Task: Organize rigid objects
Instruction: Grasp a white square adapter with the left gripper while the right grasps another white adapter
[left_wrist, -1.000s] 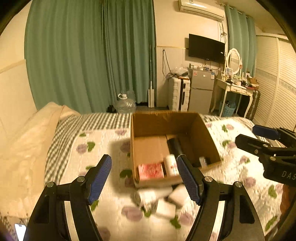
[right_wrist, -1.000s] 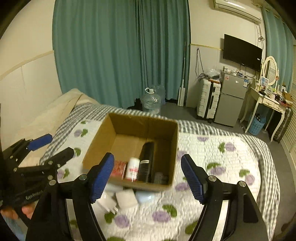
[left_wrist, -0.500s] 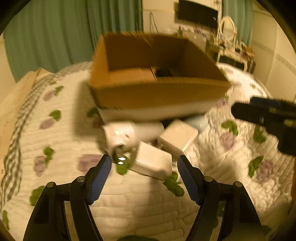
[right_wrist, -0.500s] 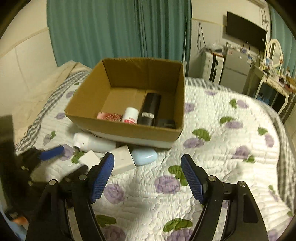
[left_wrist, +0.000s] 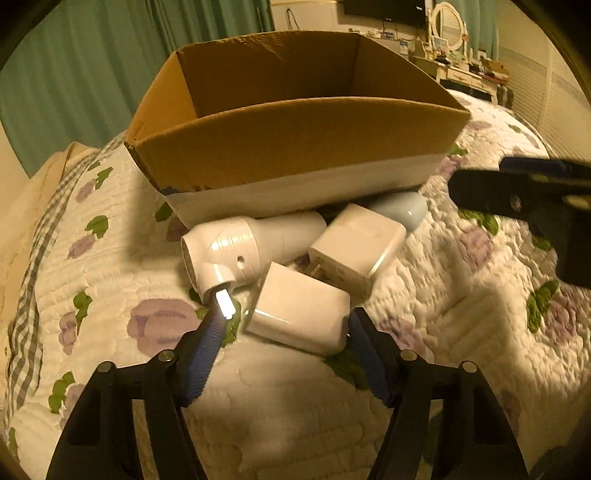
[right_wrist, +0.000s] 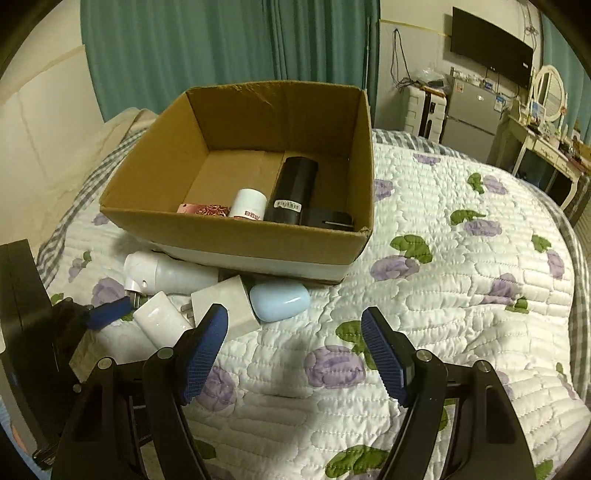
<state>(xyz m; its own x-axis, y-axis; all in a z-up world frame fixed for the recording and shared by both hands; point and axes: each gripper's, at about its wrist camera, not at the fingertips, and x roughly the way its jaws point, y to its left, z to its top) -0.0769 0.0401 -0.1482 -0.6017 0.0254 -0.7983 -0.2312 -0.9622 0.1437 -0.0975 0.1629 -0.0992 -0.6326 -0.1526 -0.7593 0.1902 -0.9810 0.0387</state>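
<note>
A cardboard box (right_wrist: 236, 236) sits on the quilted bed and holds a black cylinder (right_wrist: 293, 194), a white jar (right_wrist: 248, 203), a red packet (right_wrist: 201, 209) and a dark item (right_wrist: 327, 218). In front of it lie a white bottle-shaped device (left_wrist: 251, 243), two white chargers (left_wrist: 299, 312) (left_wrist: 356, 247) and a pale blue case (right_wrist: 279, 300). My left gripper (left_wrist: 284, 343) is open, its jaws on either side of the nearer charger. My right gripper (right_wrist: 293, 350) is open and empty above the quilt, just in front of the blue case.
The floral quilt (right_wrist: 461, 280) covers the bed, with a beige pillow (right_wrist: 122, 129) at the far left. Teal curtains, a fridge (right_wrist: 472, 118), a TV and a dressing table stand beyond the bed.
My left gripper has dropped low and moved forward until its jaws flank the nearer white charger. My right gripper has moved down and closer to the box and the blue case.
</note>
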